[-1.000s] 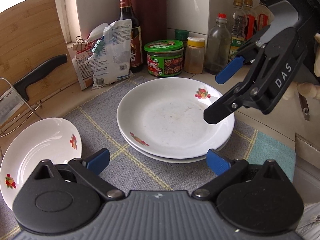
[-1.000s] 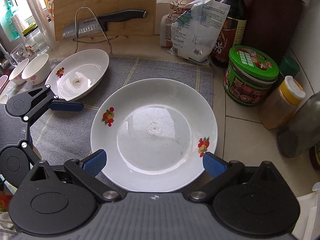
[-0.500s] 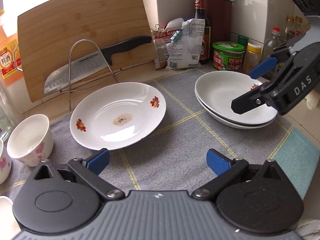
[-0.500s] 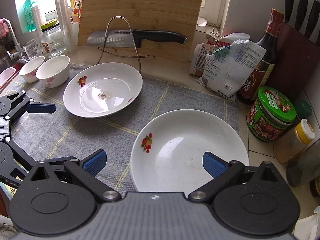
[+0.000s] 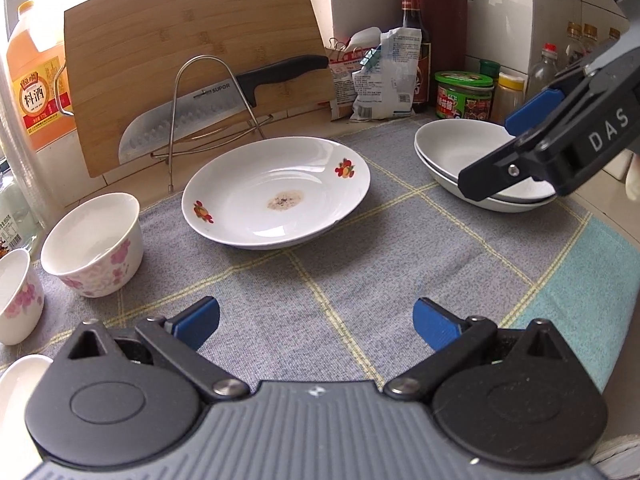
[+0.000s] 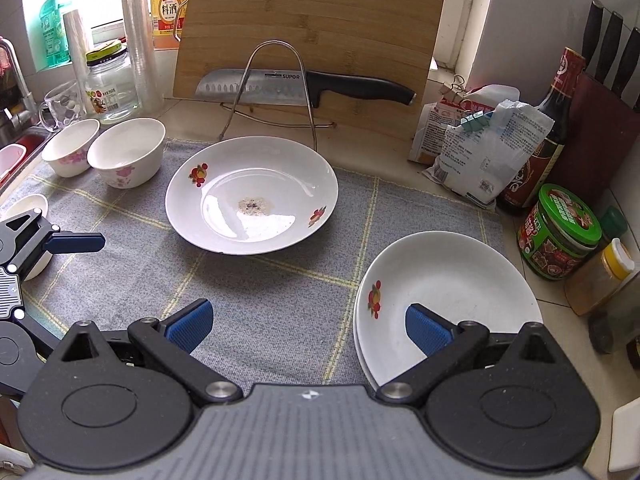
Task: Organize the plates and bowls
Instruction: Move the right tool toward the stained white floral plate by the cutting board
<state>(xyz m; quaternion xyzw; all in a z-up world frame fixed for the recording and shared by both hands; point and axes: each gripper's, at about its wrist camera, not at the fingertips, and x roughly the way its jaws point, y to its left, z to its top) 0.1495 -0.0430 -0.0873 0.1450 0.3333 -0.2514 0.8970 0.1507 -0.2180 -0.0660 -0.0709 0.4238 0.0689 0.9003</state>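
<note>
A single white plate with fruit prints and a crumb stain lies mid-mat; it also shows in the right wrist view. Two stacked white plates sit at the right; they also show in the right wrist view. Two floral bowls stand at the left; they also show in the right wrist view. My left gripper is open and empty over the mat's near side. My right gripper is open and empty, beside the stack's left edge.
A grey checked mat covers the counter. A cutting board and a knife on a wire rack stand behind the plates. Jars, bottles and bags line the right wall. Another white dish sits at the far left.
Both grippers have drawn back and turned left from the stacked plates. The single plate and the bowls have come into view. Nothing was taken hold of.
</note>
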